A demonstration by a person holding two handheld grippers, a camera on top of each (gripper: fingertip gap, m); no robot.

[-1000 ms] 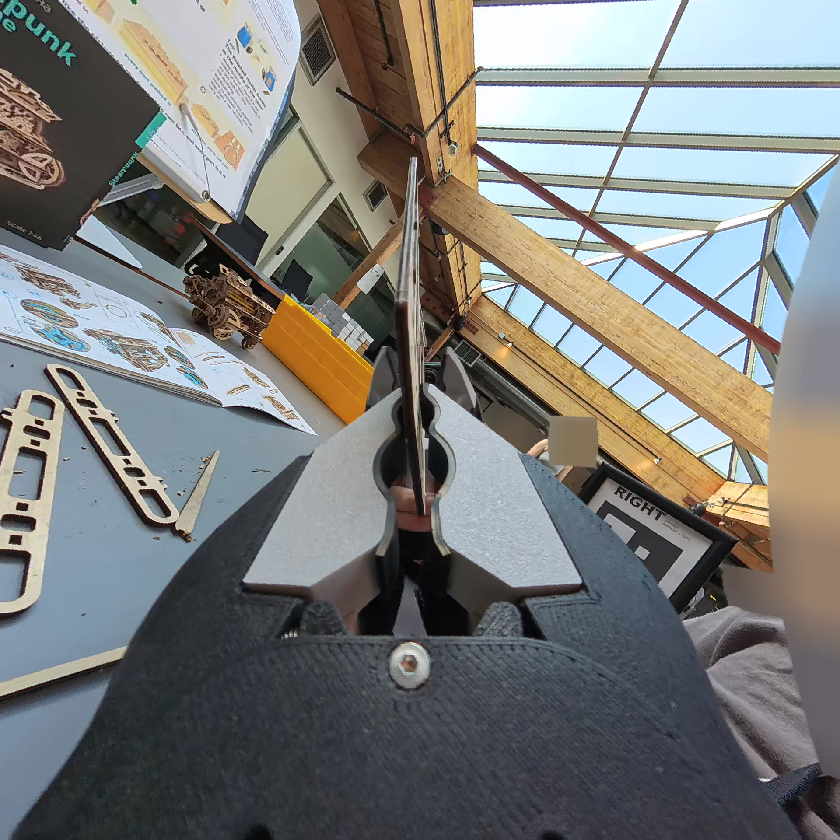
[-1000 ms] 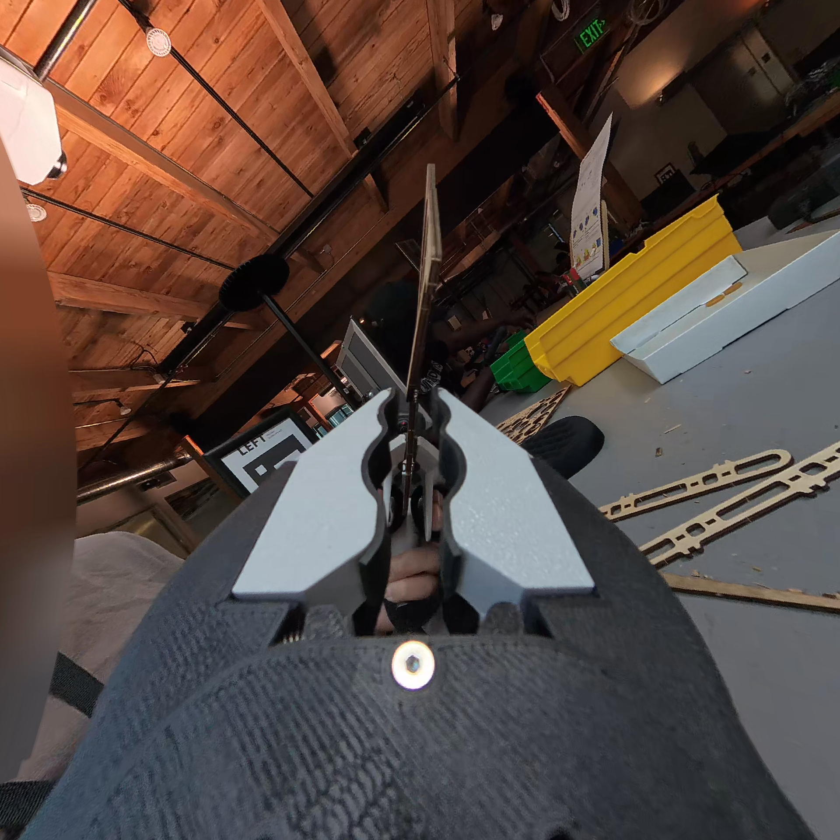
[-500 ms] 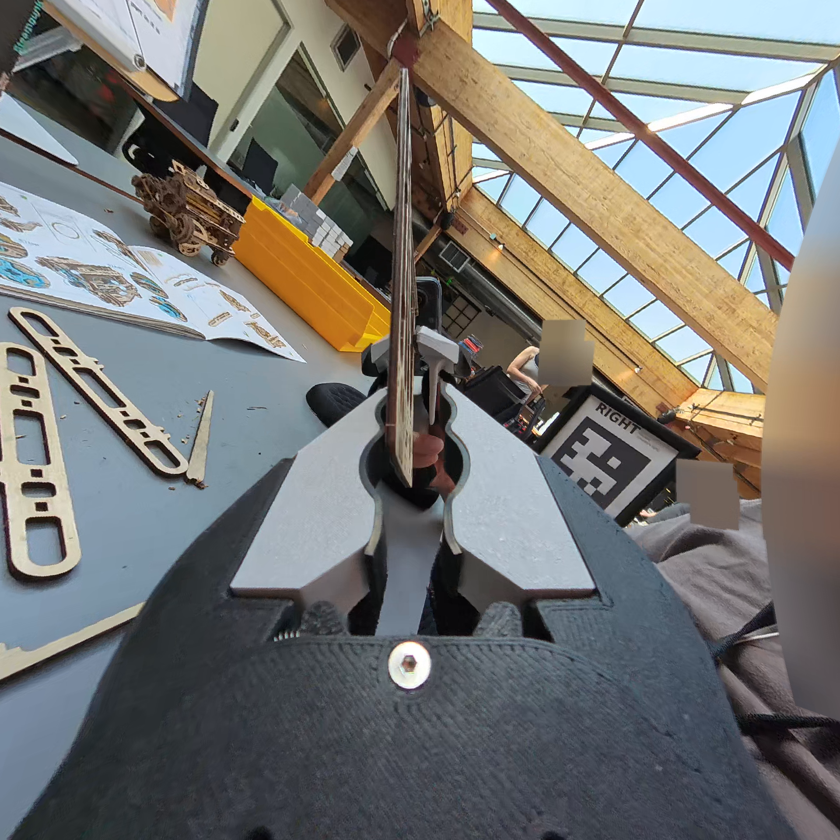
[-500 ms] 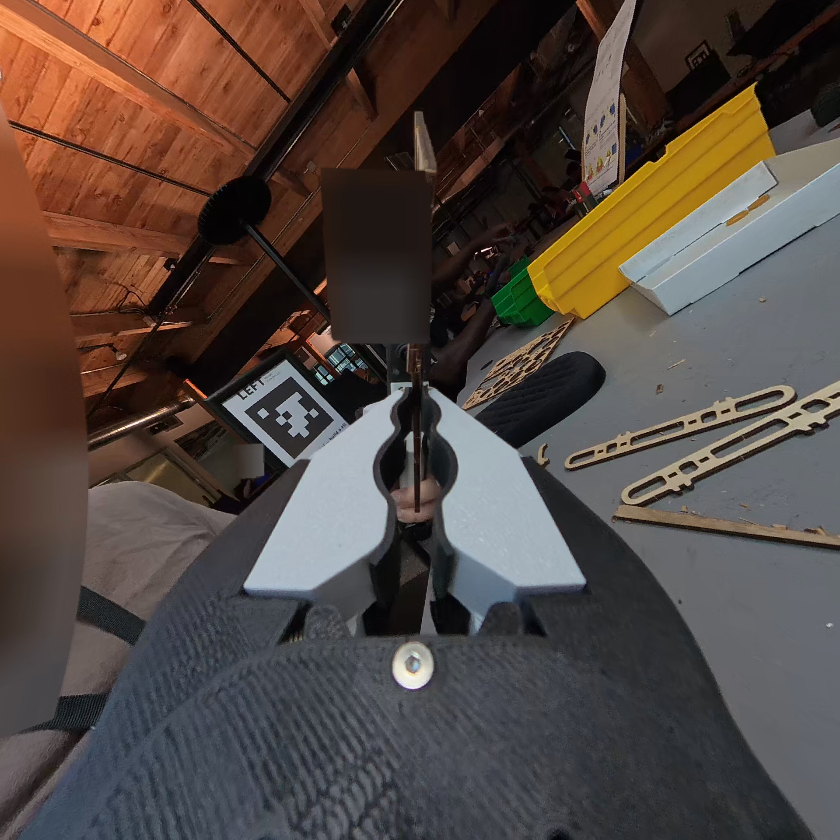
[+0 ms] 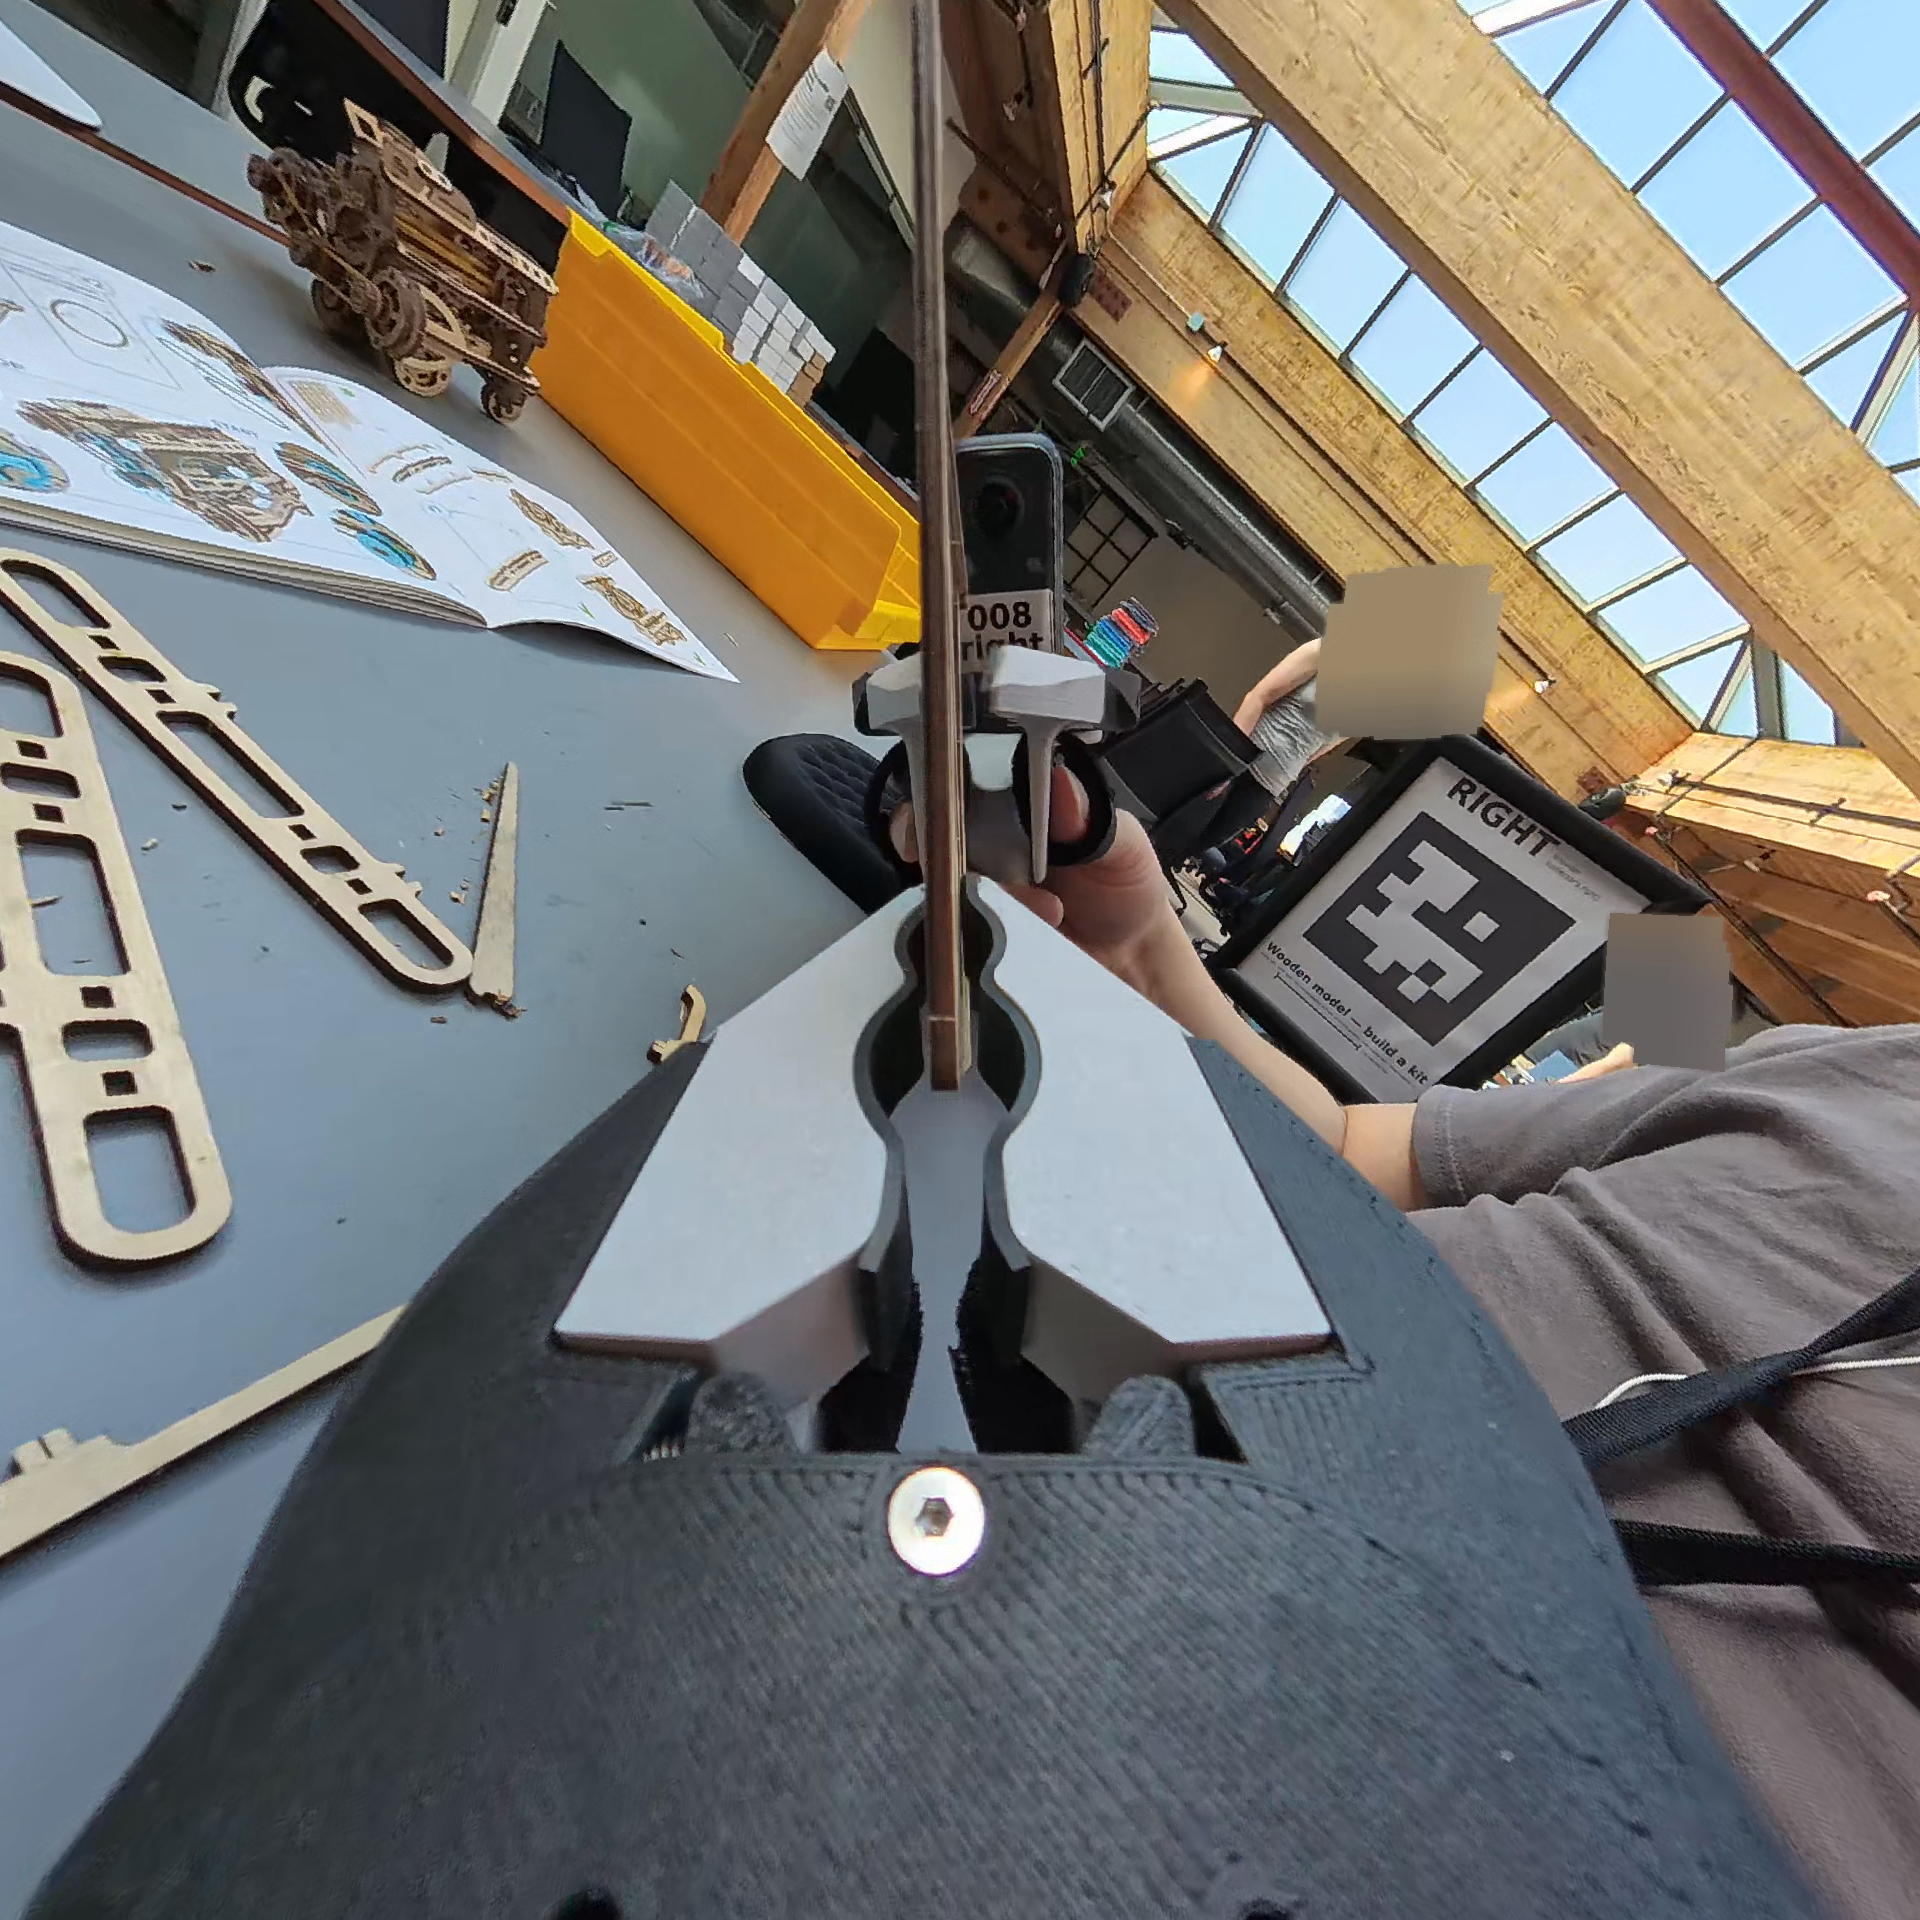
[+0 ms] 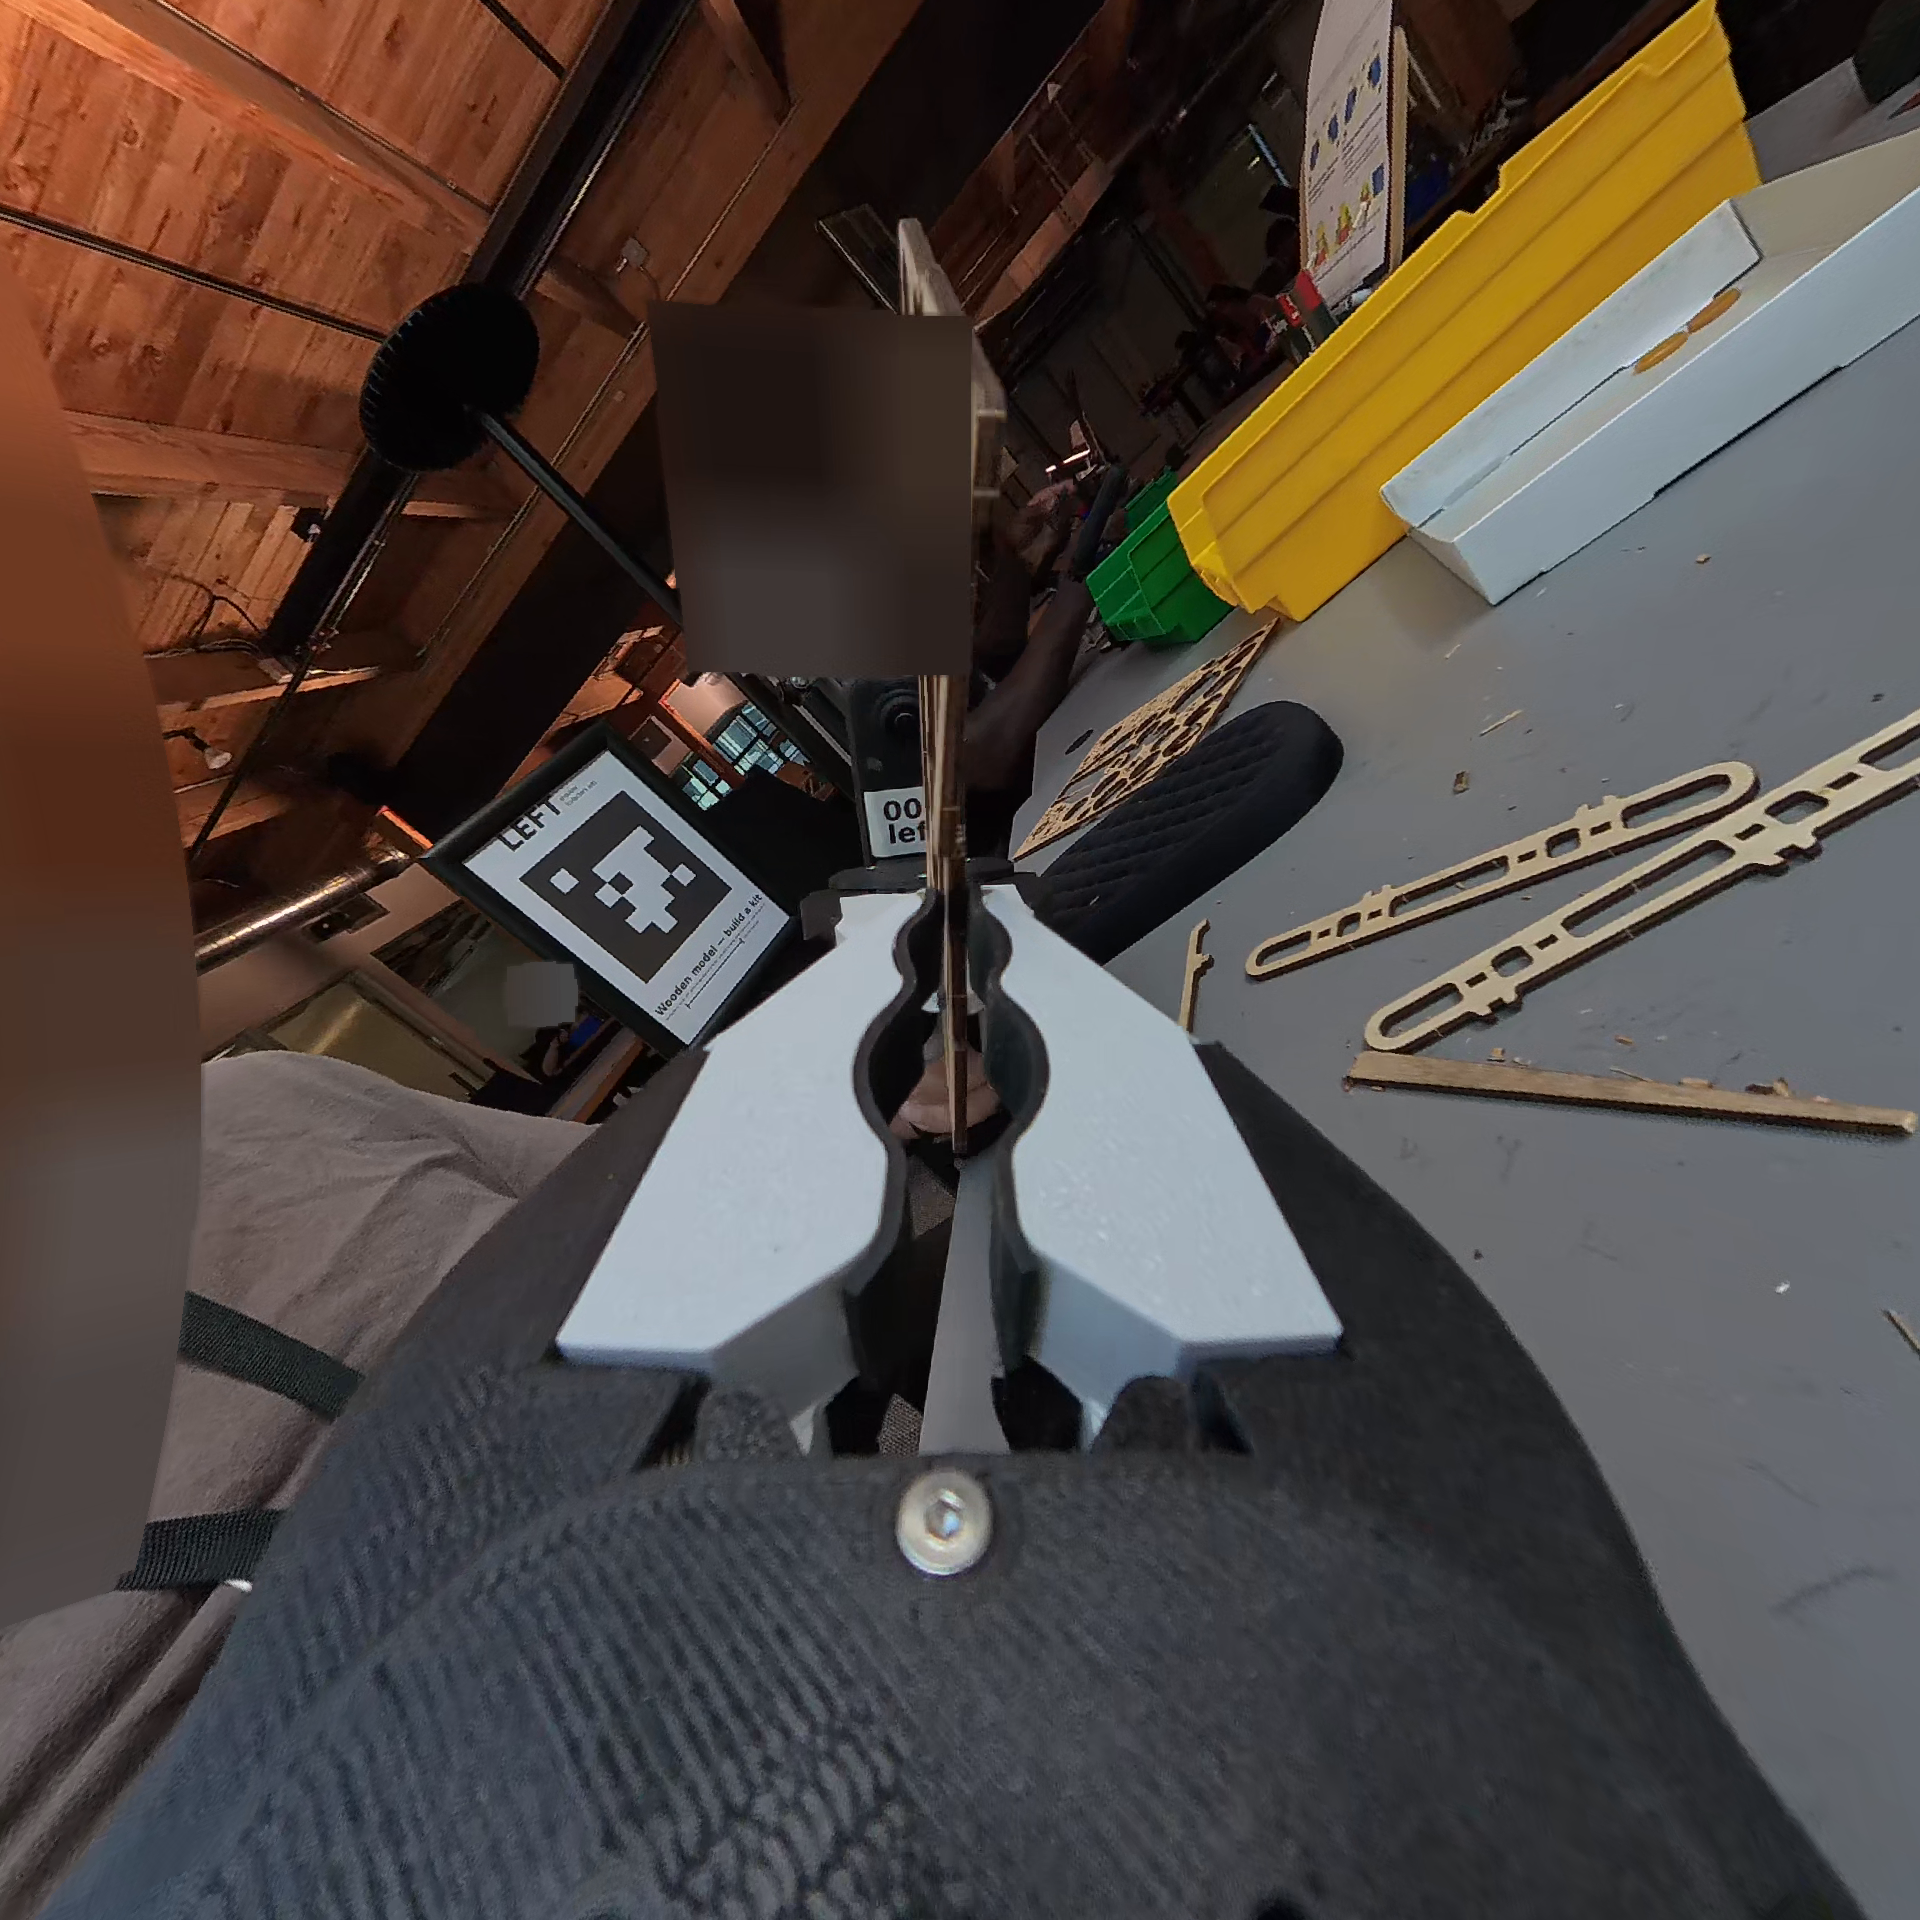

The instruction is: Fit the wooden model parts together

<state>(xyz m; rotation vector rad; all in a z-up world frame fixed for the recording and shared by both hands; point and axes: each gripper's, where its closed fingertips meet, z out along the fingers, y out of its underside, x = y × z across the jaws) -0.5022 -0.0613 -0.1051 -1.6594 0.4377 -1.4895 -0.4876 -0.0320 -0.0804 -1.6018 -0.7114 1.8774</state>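
A thin wooden sheet [image 5: 932, 416] stands edge-on and upright above the grey table [image 5: 623, 831]. My left gripper [image 5: 943, 904] is shut on its lower edge. My right gripper [image 6: 951, 914] is shut on the same sheet [image 6: 945, 769] from the opposite side. In the left wrist view the right gripper [image 5: 977, 707] faces me a little way along the sheet, with a hand behind it. Two slotted wooden strips [image 5: 239, 790] and a thin offcut [image 5: 499, 883] lie flat on the table to the left. They also show in the right wrist view [image 6: 1507, 862].
An open instruction booklet [image 5: 312, 488], a finished wooden model [image 5: 405, 260] and a yellow bin [image 5: 727, 436] lie at the far left. A white box [image 6: 1662, 384], a green bin [image 6: 1153, 582] and a flat cut-out sheet [image 6: 1153, 738] show in the right wrist view. A person's grey sleeve [image 5: 1662, 1195] is close by. The left gripper's tips are roughly 5 cm from the right gripper's. The thin offcut [image 5: 499, 883] is about 12 cm from both grippers' fingertips. Seen from the right wrist view [image 6: 1543, 1098] as well.
Both views have tilted down toward the table, with the sheet still between the fingers. The two grippers have drawn apart along the sheet, so each shows farther off in the other's view.
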